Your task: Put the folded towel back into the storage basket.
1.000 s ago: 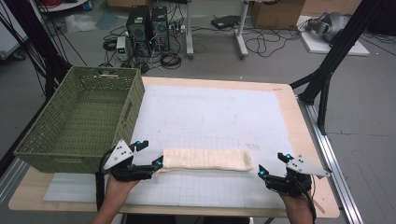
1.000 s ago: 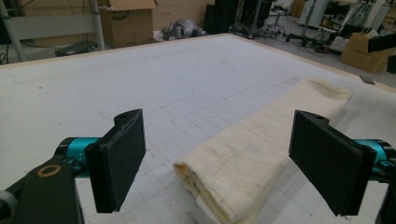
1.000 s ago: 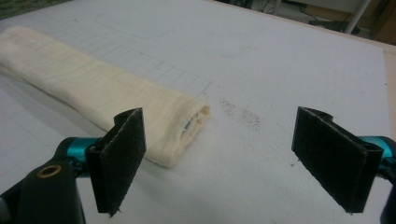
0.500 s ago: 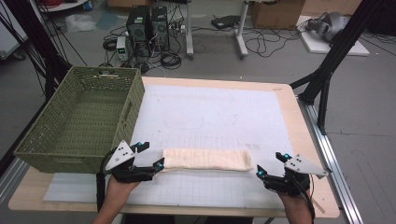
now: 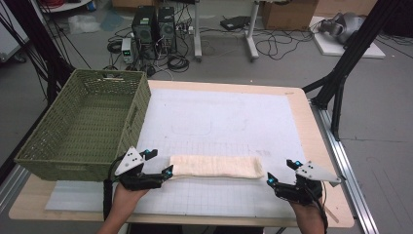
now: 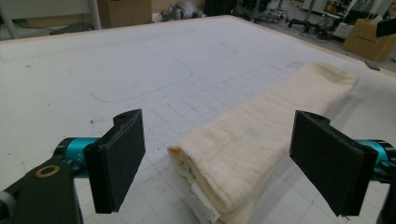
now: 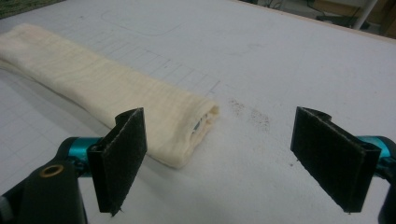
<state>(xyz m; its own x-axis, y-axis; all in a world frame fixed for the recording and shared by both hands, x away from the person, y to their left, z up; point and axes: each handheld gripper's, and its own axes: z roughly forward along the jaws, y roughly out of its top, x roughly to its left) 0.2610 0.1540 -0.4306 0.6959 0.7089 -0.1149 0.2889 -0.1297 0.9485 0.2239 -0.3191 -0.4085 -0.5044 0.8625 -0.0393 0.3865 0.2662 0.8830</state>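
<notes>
Towel (image 5: 214, 166), cream, soft folded strip (gridded mat (image 5: 229, 122)); left tool (image 5: 164, 171) & right tool (image 5: 278, 176) both released.

Cream towel (image 5: 214, 166) folded into long strip (layered ends), flat on mat (image 5: 229, 117).

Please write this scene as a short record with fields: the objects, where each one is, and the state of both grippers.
surface: table covered by a white gridded mat
towel: folded cream towel, lying flat as a long strip on the near part of the mat
basket: green woven basket, at the table's left edge, nothing visible inside
left gripper: left gripper, jaws open, at the towel's left end, not closed on it
right gripper: right gripper, jaws open, just off the towel's right end, apart from it
</notes>
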